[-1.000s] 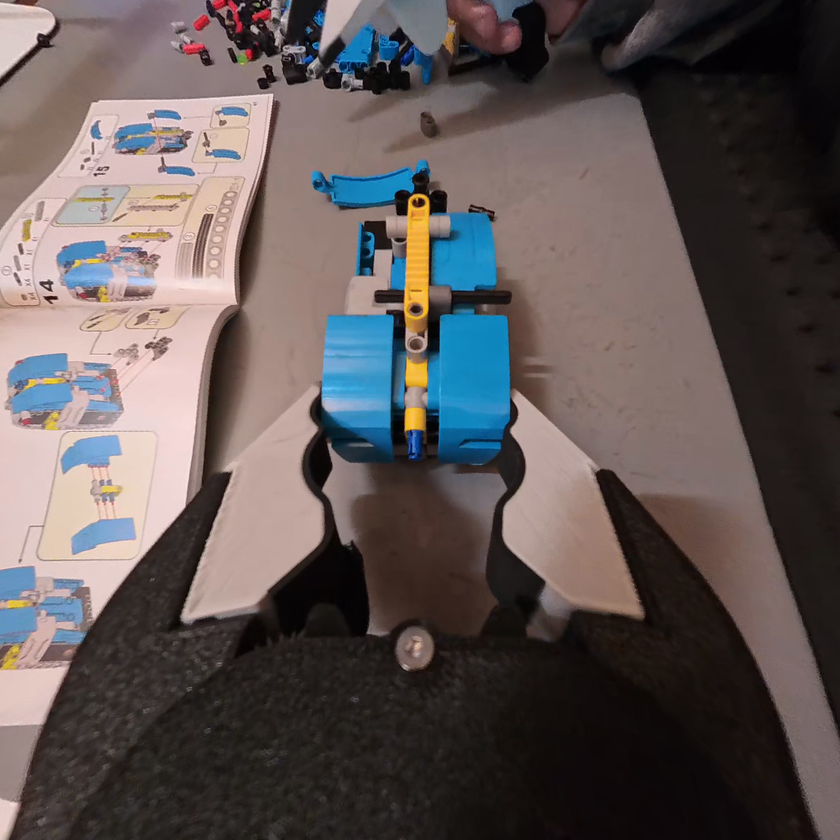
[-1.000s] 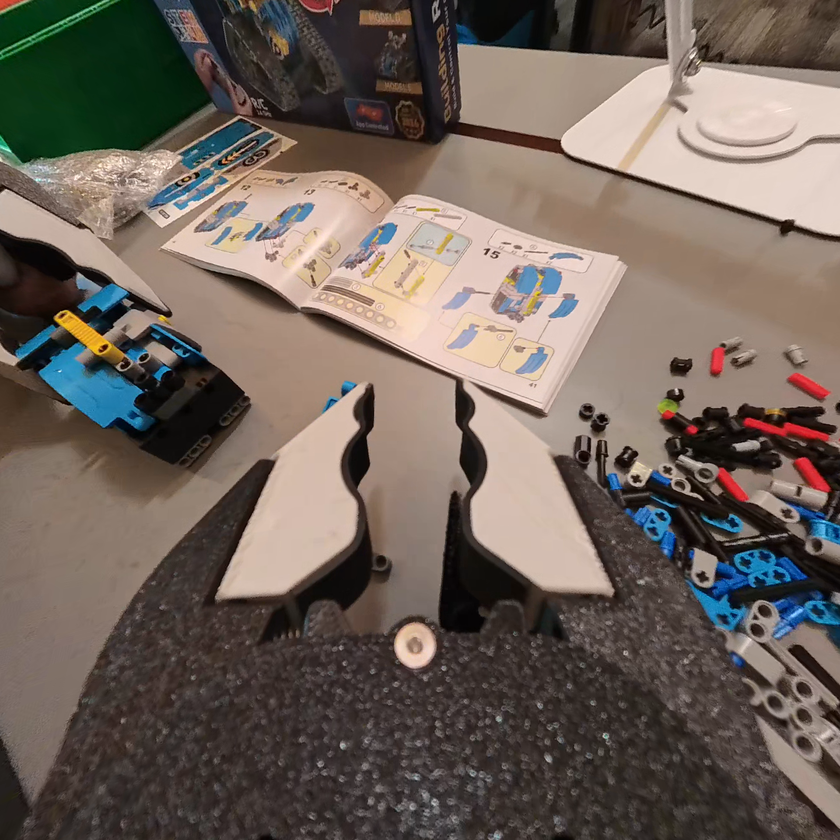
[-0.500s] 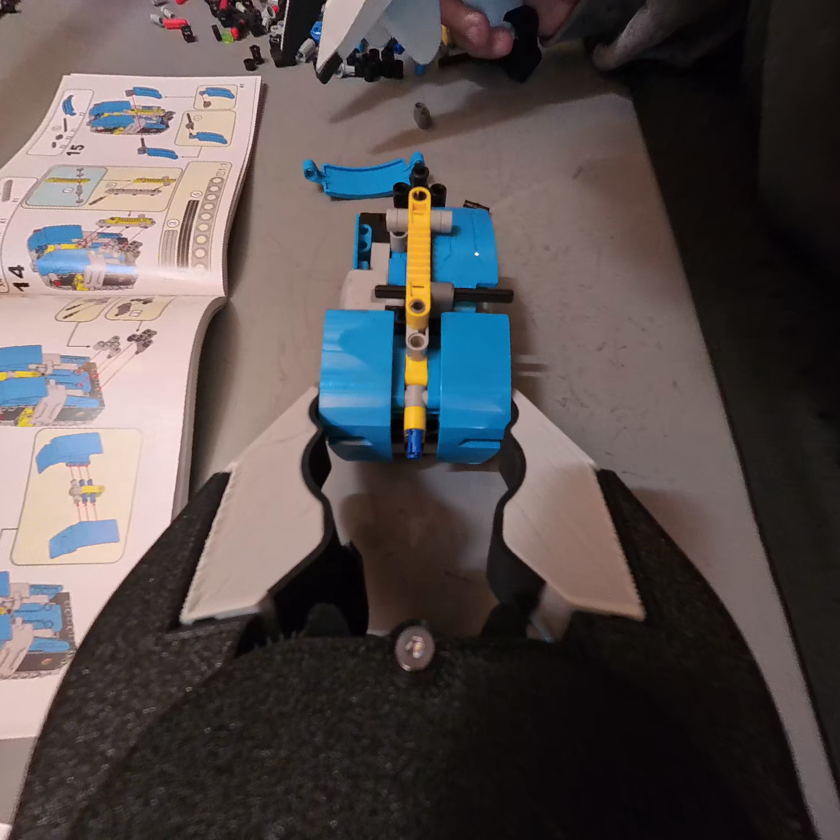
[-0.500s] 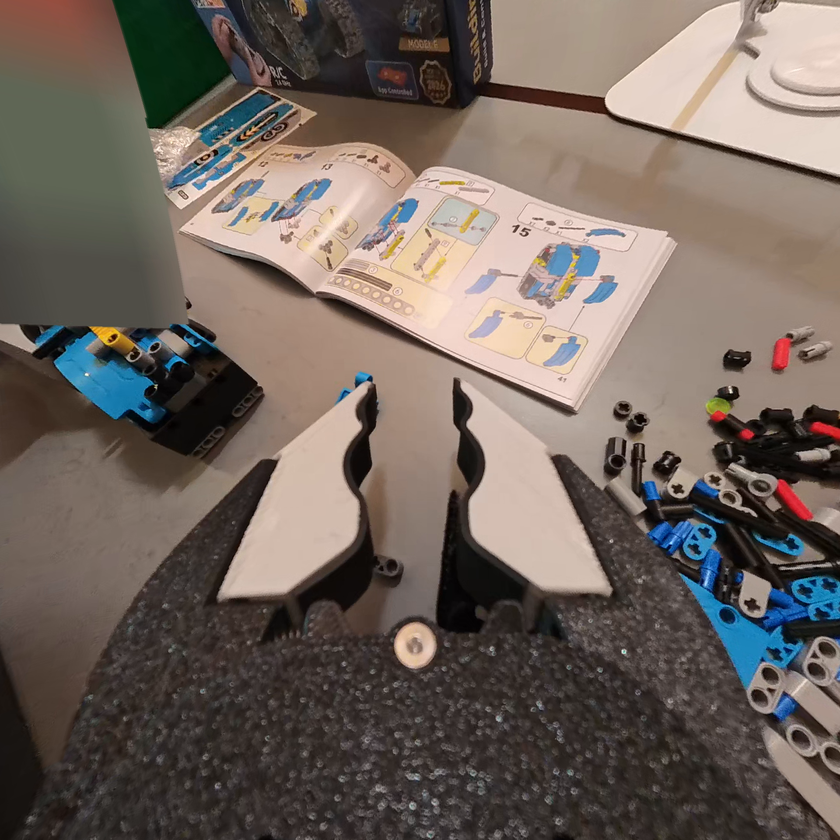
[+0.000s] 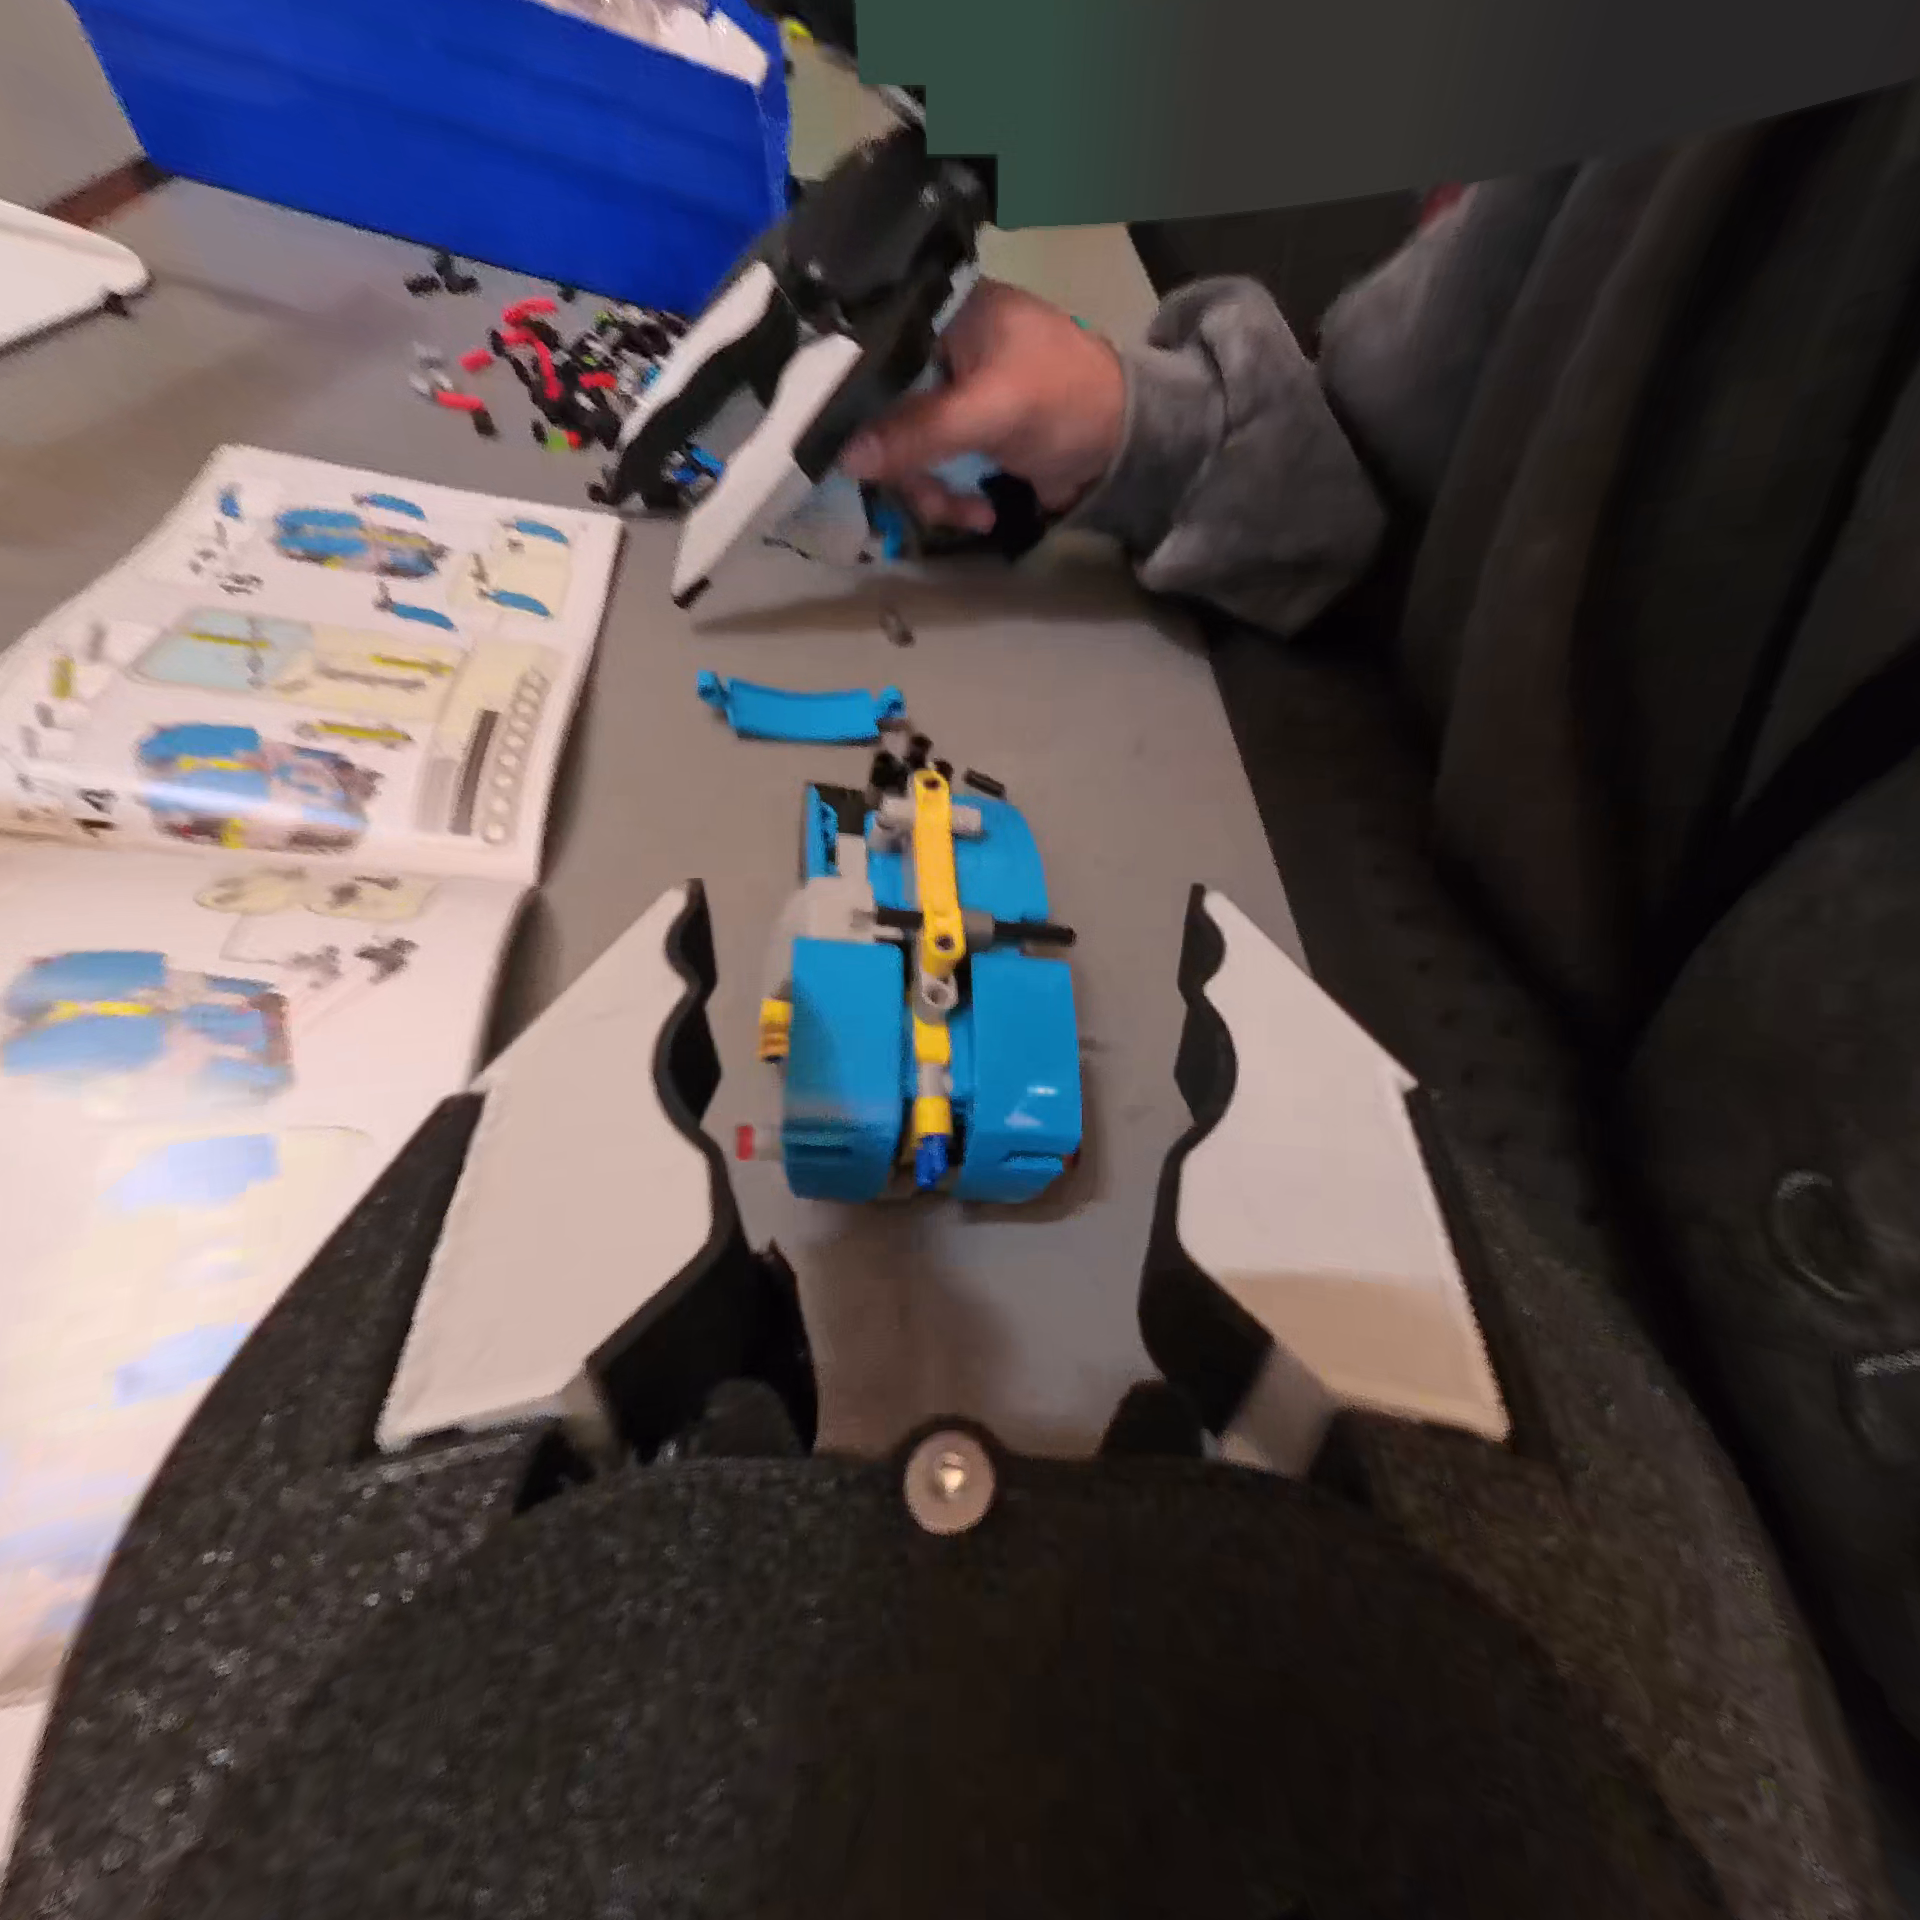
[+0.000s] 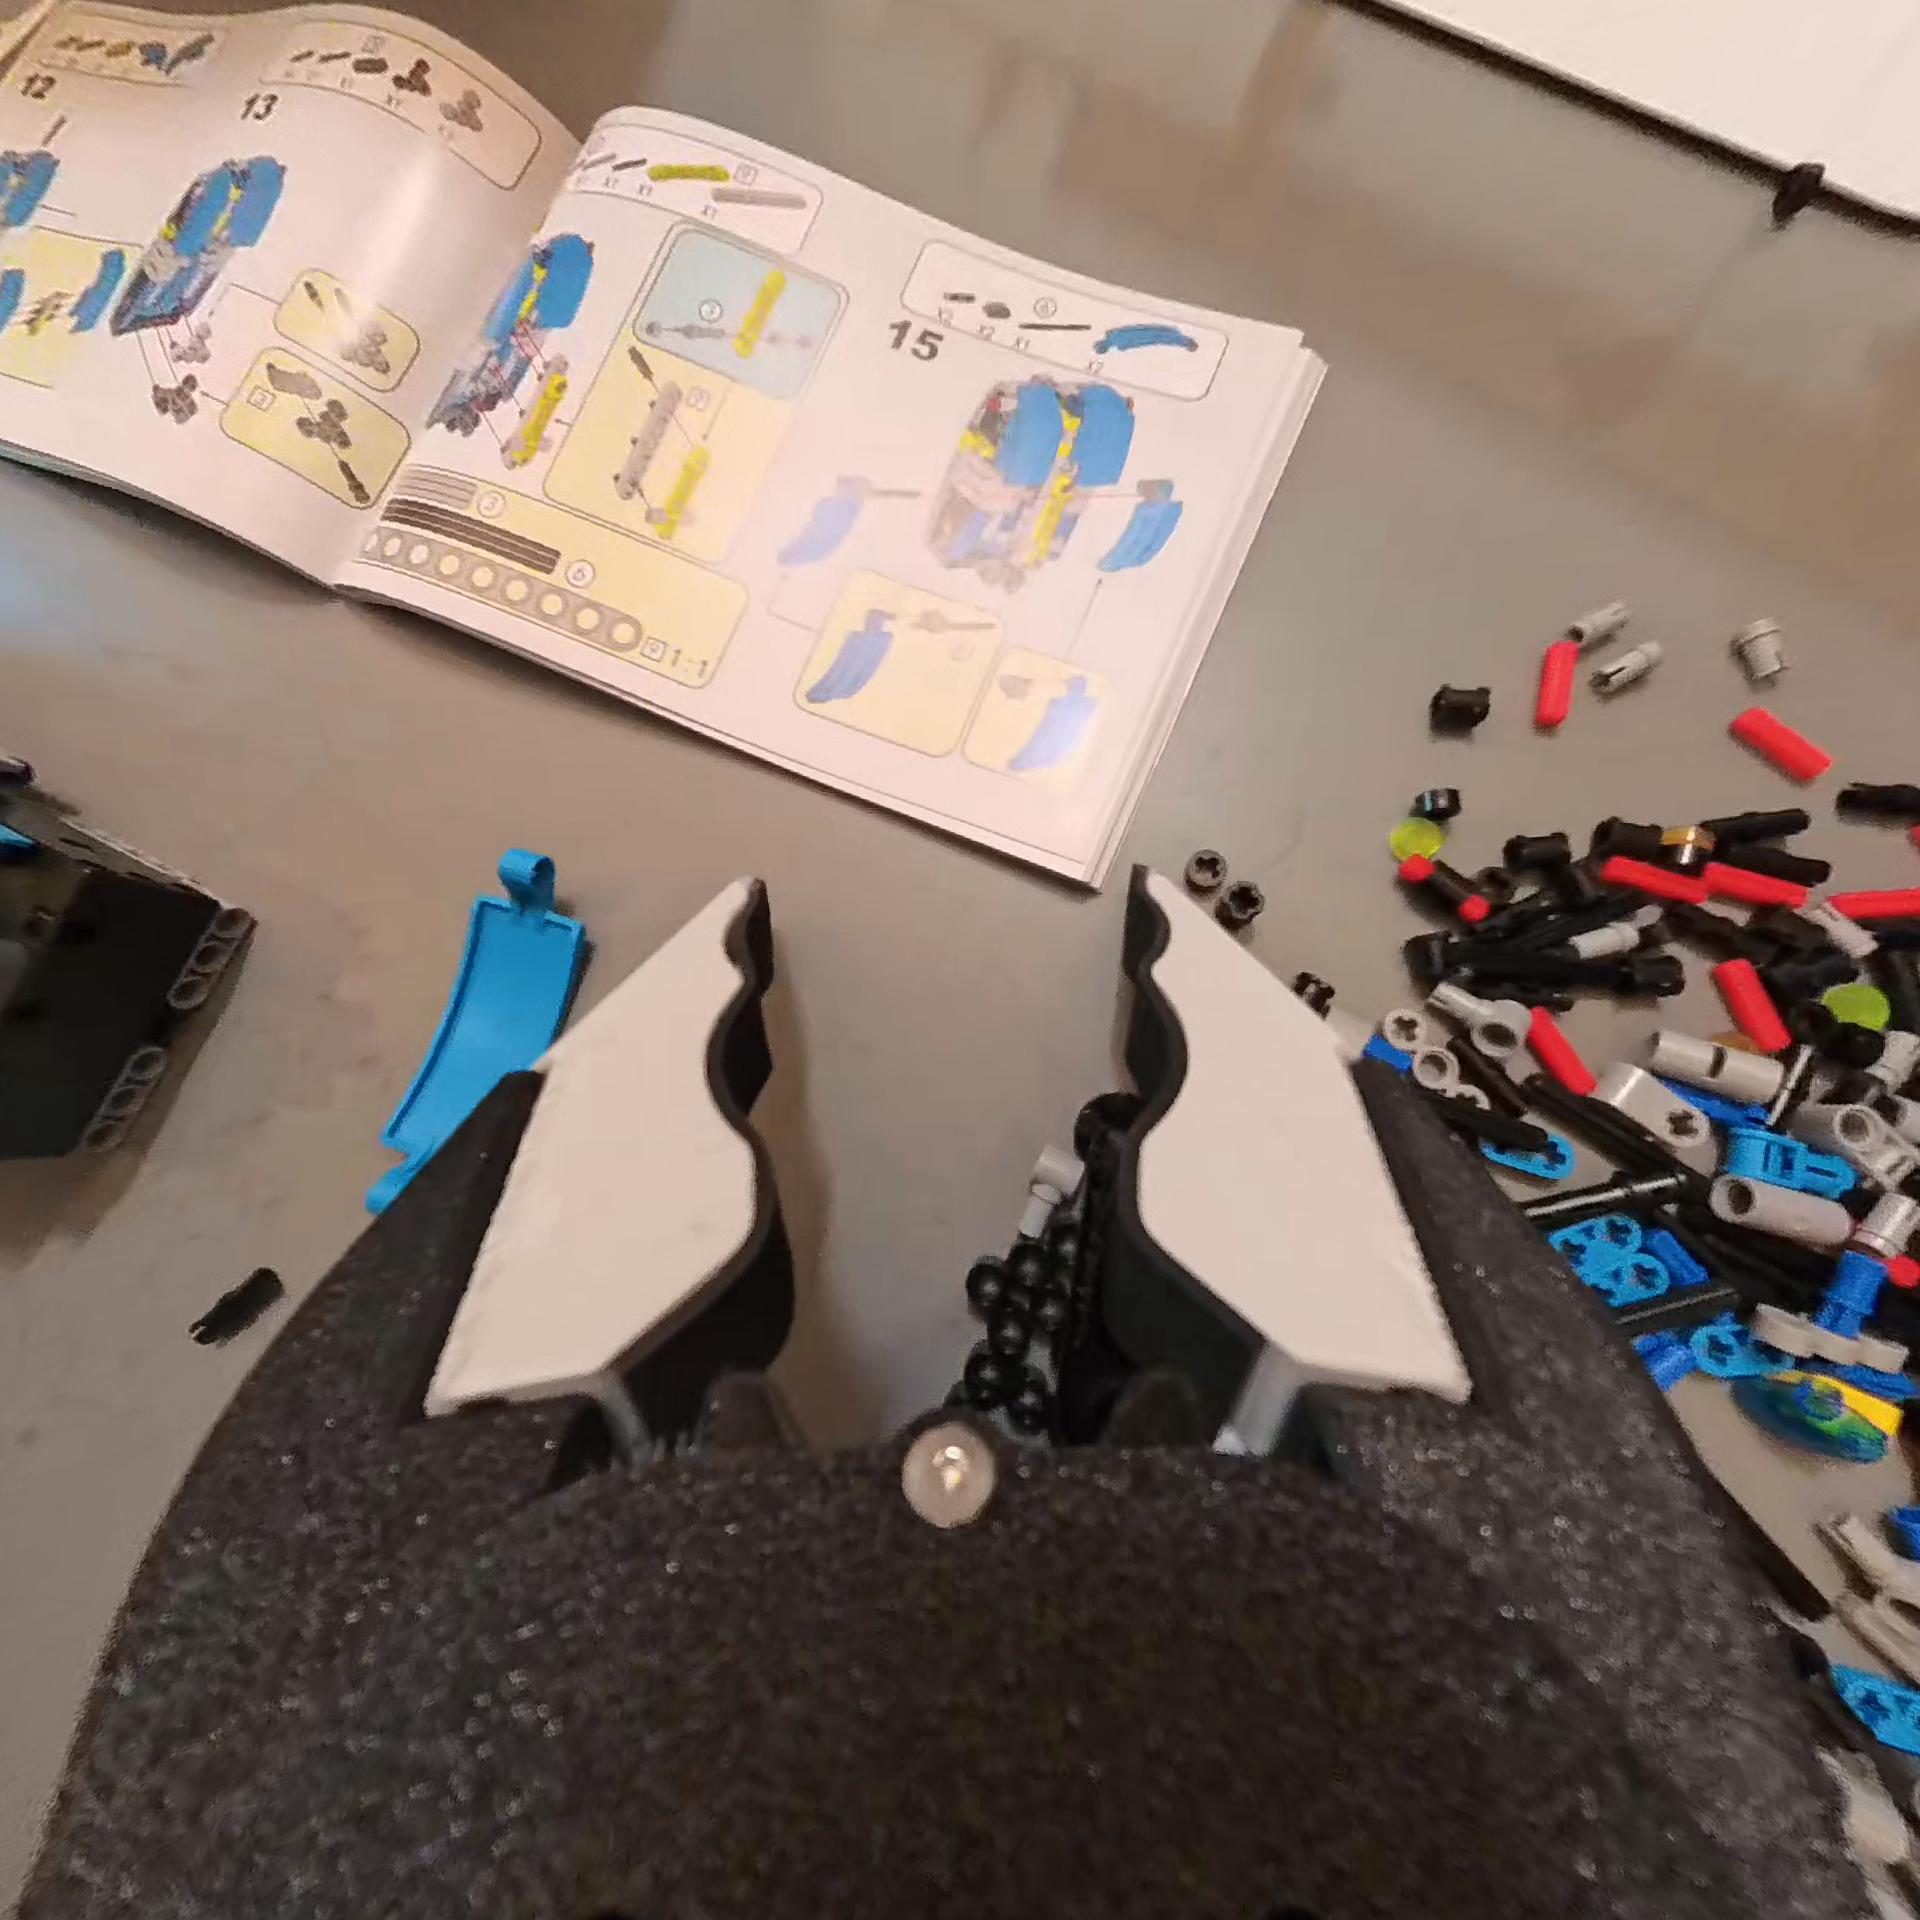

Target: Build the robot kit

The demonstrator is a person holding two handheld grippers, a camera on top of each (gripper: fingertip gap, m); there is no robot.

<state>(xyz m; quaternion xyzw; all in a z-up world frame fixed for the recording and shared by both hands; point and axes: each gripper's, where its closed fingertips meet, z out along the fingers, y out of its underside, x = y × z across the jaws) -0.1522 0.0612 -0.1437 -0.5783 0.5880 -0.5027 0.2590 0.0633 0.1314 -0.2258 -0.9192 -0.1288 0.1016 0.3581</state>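
My left gripper (image 5: 940, 904) is open, and its jaws stand wide on either side of a blue and yellow brick model (image 5: 925, 1049) without touching it. The model rests on the grey table (image 5: 1143, 727). A curved blue panel (image 5: 800, 712) lies just beyond the model. My right gripper (image 6: 945, 894) is open and empty, low over bare table. The same blue panel (image 6: 488, 1018) lies just left of its left finger. The model's black base (image 6: 94, 1018) shows at the left edge. In the left wrist view the right gripper (image 5: 727, 457) is held by a hand beyond the panel.
An open instruction booklet (image 6: 727, 416) lies ahead of the right gripper and also shows in the left wrist view (image 5: 291, 727). A pile of loose small parts (image 6: 1662, 1039) lies to the right. A blue box (image 5: 447, 114) stands at the back. A white board (image 6: 1714, 83) lies far right.
My left gripper has opened, let go of the model and drawn back from it. My right gripper has opened wider and moved lower and forward, beside the blue panel.
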